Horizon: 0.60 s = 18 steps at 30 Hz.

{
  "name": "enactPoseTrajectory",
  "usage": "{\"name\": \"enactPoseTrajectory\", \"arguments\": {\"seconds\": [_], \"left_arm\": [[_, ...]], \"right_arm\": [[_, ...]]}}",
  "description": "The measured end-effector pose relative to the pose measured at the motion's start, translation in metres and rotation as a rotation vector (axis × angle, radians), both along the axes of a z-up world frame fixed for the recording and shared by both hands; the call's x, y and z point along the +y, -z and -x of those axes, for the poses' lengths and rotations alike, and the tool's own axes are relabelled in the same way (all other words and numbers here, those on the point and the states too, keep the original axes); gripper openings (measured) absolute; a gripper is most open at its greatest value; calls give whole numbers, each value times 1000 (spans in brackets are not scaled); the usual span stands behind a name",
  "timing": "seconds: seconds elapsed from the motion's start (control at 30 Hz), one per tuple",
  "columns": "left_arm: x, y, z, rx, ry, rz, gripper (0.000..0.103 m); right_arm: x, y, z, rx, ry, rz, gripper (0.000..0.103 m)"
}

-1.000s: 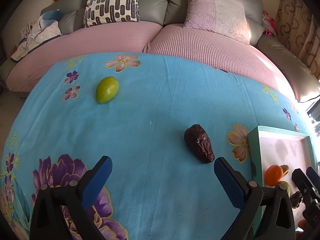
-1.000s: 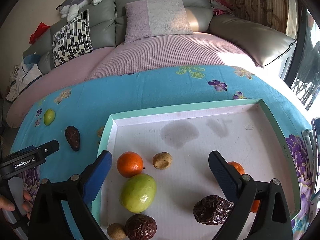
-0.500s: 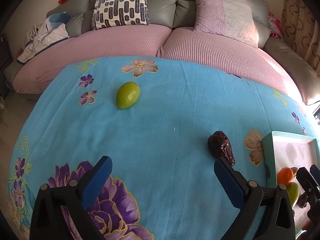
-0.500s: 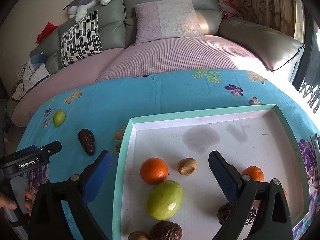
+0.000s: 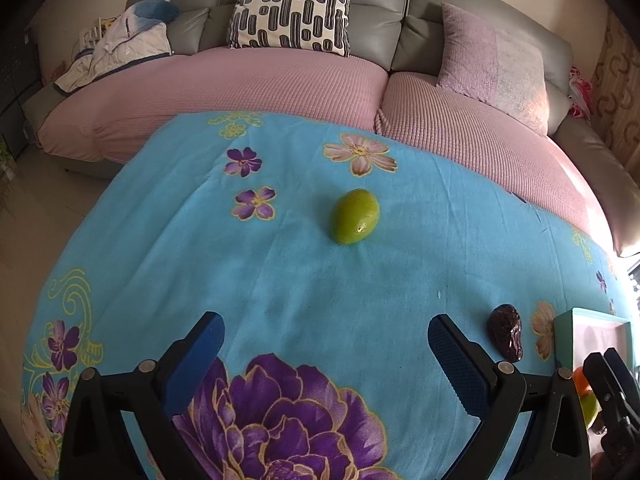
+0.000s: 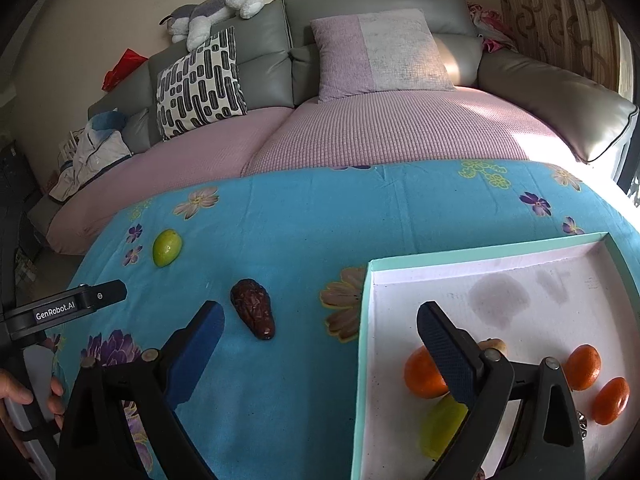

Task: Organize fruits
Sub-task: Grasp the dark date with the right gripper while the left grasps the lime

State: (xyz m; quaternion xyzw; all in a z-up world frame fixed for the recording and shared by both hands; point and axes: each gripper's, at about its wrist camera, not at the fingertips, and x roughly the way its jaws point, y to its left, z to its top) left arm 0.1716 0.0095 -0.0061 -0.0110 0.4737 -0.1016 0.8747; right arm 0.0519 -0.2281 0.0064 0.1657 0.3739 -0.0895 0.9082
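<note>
A fuzzy turquoise cloth (image 5: 320, 280) printed with purple and pink flowers covers the table, and the teal-rimmed tray (image 6: 362, 360) with its flat white floor serves as the landmark. Well left of the tray, on the cloth, lies a smooth oval green fruit (image 5: 354, 216); just left of the tray's rim lies a wrinkled, dark brown date-like fruit (image 6: 254, 314), tapering to a point. Inside the tray sit three glossy oranges (one, (image 6: 422, 372), half covered by a blue ribbed pad), a green fruit (image 6: 440, 424) largely hidden behind the same finger, and a small tan lump that may be a longan. The left gripper (image 5: 326, 360) hovers over the cloth, jaws spread wide and empty. The right gripper (image 6: 320, 344) straddles the tray's left rim, equally wide and empty. The tray's near edge is cut off.
</note>
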Motion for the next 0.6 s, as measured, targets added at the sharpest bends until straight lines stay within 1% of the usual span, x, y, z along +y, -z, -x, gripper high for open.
{"name": "enactPoseTrajectory", "arguments": {"seconds": [0.1, 0.2, 0.27, 0.3, 0.33, 0.37, 0.43, 0.47, 0.5, 0.53, 0.57, 0.6], "left_arm": [[-1, -1, -13, 0, 16, -8, 103], [-4, -3, -29, -18, 38, 4, 102], [-8, 2, -42, 1, 61, 22, 101], [-10, 4, -49, 12, 76, 28, 100], [-13, 7, -54, 18, 86, 27, 98], [-15, 9, -60, 19, 91, 19, 96], [-20, 14, -70, 17, 100, 3, 88], [-22, 17, -75, 18, 104, -1, 88], [-24, 20, -80, 23, 108, -3, 85], [-26, 23, -84, 28, 111, -5, 81], [-28, 25, -87, 30, 116, -4, 78], [-30, 26, -90, 29, 124, -4, 74]], "right_arm": [[13, 3, -12, -7, -30, -7, 97], [22, 9, -23, -1, -53, -27, 97], [28, 16, -31, 17, -68, -34, 95], [30, 20, -34, 29, -75, -32, 92], [32, 24, -37, 42, -81, -29, 89], [33, 28, -40, 54, -86, -26, 85], [36, 34, -45, 71, -93, -23, 83], [37, 36, -46, 75, -96, -20, 83], [38, 38, -48, 79, -100, -17, 78], [39, 40, -50, 82, -102, -14, 75], [40, 41, -51, 82, -105, -14, 72], [40, 42, -53, 81, -107, -14, 72]]}}
